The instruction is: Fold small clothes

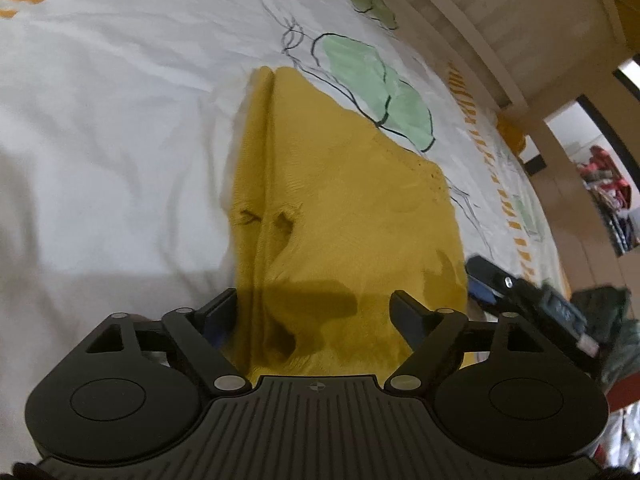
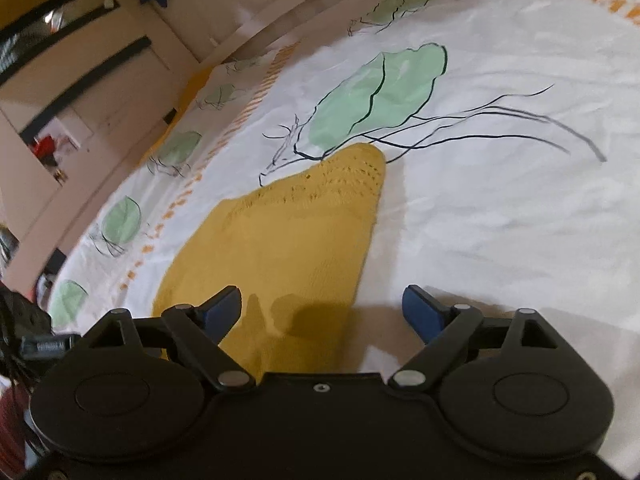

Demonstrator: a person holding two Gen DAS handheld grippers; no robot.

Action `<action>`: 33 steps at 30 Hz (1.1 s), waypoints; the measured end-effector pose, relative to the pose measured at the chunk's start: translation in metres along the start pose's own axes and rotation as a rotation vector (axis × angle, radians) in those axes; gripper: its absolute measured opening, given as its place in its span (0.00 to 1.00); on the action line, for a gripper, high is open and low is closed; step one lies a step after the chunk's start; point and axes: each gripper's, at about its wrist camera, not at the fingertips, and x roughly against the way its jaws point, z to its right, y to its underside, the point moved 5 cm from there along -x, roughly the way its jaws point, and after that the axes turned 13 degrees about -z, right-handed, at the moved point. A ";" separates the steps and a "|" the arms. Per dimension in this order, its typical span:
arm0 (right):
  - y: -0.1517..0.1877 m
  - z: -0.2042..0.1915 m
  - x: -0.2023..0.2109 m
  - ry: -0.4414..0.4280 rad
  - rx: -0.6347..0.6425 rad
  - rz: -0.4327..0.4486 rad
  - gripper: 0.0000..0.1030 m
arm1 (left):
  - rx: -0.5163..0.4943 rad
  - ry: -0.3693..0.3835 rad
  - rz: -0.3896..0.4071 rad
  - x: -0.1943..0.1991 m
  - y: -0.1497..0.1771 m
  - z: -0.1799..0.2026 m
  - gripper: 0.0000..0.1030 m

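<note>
A mustard-yellow knitted garment [image 1: 340, 208] lies spread on a white bed sheet [image 1: 120, 120] printed with green leaves. A raised lengthwise fold runs along its left side. My left gripper [image 1: 316, 312] is open and empty, just above the garment's near edge, its fingers astride the cloth. The right gripper shows at the right edge of the left wrist view [image 1: 532, 292], beside the garment's right side. In the right wrist view the same garment [image 2: 288, 240] lies ahead and left. My right gripper [image 2: 322, 308] is open and empty over the garment's near right edge.
The sheet [image 2: 500, 220] extends wide to the right and far side, with green leaf prints [image 2: 380, 96] and an orange striped border [image 1: 472, 120]. A wooden bed frame [image 1: 500, 40] and beige cabinets [image 2: 100, 92] lie beyond. Dark cloth [image 1: 616, 320] sits at the right.
</note>
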 end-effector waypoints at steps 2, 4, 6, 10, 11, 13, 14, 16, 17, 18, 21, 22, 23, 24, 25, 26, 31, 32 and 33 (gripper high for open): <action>-0.007 0.000 -0.008 -0.012 0.004 -0.006 0.90 | -0.020 -0.012 -0.005 -0.002 0.000 0.003 0.78; -0.014 -0.002 -0.017 -0.020 0.018 -0.016 0.92 | -0.024 -0.012 0.000 -0.001 0.002 0.003 0.78; -0.019 -0.005 -0.024 -0.028 0.040 -0.027 0.93 | -0.019 -0.008 0.000 0.000 0.003 0.002 0.78; -0.021 -0.008 -0.028 -0.039 0.060 -0.043 0.94 | 0.029 -0.025 0.008 0.016 0.014 -0.005 0.76; -0.019 -0.006 -0.026 -0.047 0.061 -0.044 0.94 | 0.025 -0.047 0.005 0.019 0.017 -0.005 0.75; -0.016 -0.004 -0.024 -0.062 0.072 -0.041 0.93 | -0.003 -0.091 -0.007 0.023 0.023 -0.002 0.75; -0.014 -0.003 -0.023 -0.065 0.078 -0.041 0.93 | -0.016 -0.101 -0.011 0.023 0.024 0.000 0.75; -0.013 -0.004 -0.022 -0.065 0.088 -0.043 0.93 | -0.030 -0.099 -0.029 0.015 0.023 0.003 0.75; -0.012 -0.005 -0.022 -0.062 0.094 -0.044 0.93 | -0.031 -0.079 -0.030 0.010 0.021 0.004 0.77; -0.013 -0.006 -0.023 -0.060 0.097 -0.046 0.93 | -0.026 -0.067 -0.022 0.007 0.019 0.004 0.78; -0.016 -0.007 -0.026 -0.069 0.104 -0.051 0.95 | -0.008 -0.042 -0.004 0.001 0.010 0.004 0.79; -0.018 -0.007 -0.028 -0.071 0.106 -0.052 0.96 | -0.006 -0.026 -0.002 -0.001 0.007 0.005 0.80; -0.019 -0.008 -0.029 -0.074 0.109 -0.053 0.96 | -0.006 -0.001 0.003 -0.003 0.004 0.006 0.80; -0.021 -0.008 -0.032 -0.079 0.110 -0.054 0.97 | -0.005 0.024 0.005 -0.005 0.002 0.006 0.80; -0.023 -0.008 -0.033 -0.085 0.110 -0.054 0.98 | 0.000 0.047 0.006 -0.008 0.001 0.007 0.80; -0.025 -0.009 -0.035 -0.090 0.110 -0.054 0.99 | 0.004 0.065 0.012 -0.010 -0.001 0.007 0.80; -0.037 -0.008 -0.043 -0.112 0.084 -0.048 0.99 | -0.033 0.074 0.021 -0.010 0.005 0.013 0.79; -0.039 -0.008 -0.045 -0.117 0.076 -0.046 0.99 | -0.031 0.084 0.021 -0.010 0.005 0.014 0.78; -0.041 -0.008 -0.046 -0.118 0.071 -0.046 0.99 | -0.025 0.095 0.020 -0.010 0.005 0.014 0.76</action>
